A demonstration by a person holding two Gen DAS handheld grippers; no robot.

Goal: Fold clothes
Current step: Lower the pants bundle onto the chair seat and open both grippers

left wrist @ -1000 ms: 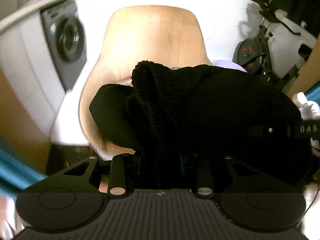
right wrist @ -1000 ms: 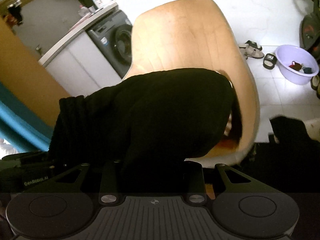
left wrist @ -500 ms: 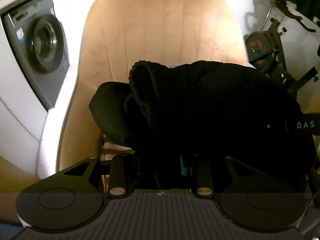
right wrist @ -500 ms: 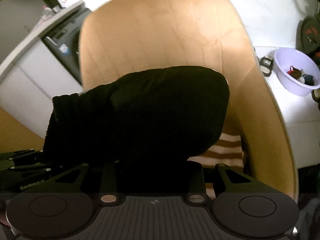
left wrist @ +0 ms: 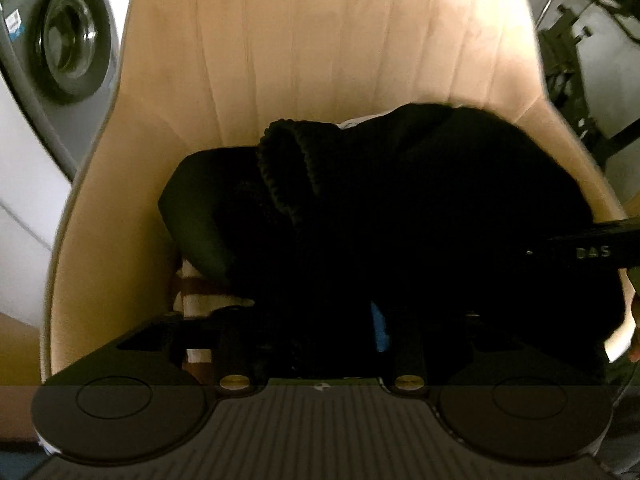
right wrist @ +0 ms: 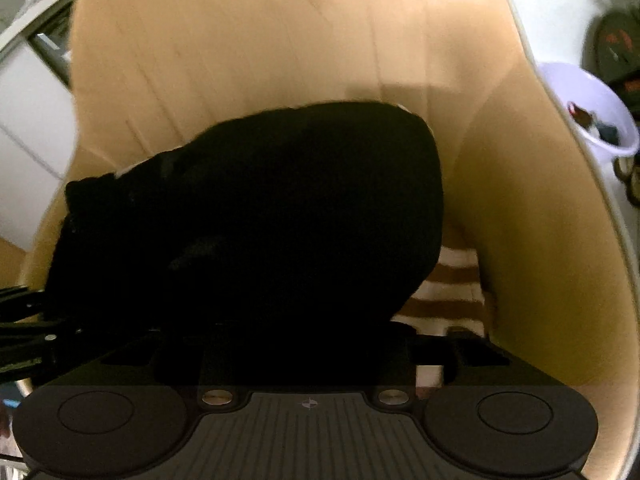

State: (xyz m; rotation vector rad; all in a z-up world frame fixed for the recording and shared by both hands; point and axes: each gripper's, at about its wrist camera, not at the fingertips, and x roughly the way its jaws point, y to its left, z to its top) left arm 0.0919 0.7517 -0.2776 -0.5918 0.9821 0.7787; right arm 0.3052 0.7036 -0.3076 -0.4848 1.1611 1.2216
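Note:
A folded black knit garment fills the middle of both wrist views, its ribbed cuff rolled on top. It hangs low over the seat of a tan chair, above a brown-and-white striped garment lying there. My left gripper is shut on the near left edge of the black garment, its fingers buried in the cloth. My right gripper is shut on the black garment at its near right edge, fingers also hidden. The striped garment peeks out to the right, under the black one.
The curved chair back rises close behind the clothes and wraps both sides. A grey washing machine stands left of the chair. A lavender basin sits on the floor at right. Dark exercise equipment is at far right.
Both grippers carried the black garment forward and down toward the chair seat. The chair now fills the views, and the striped garment has come into view beneath.

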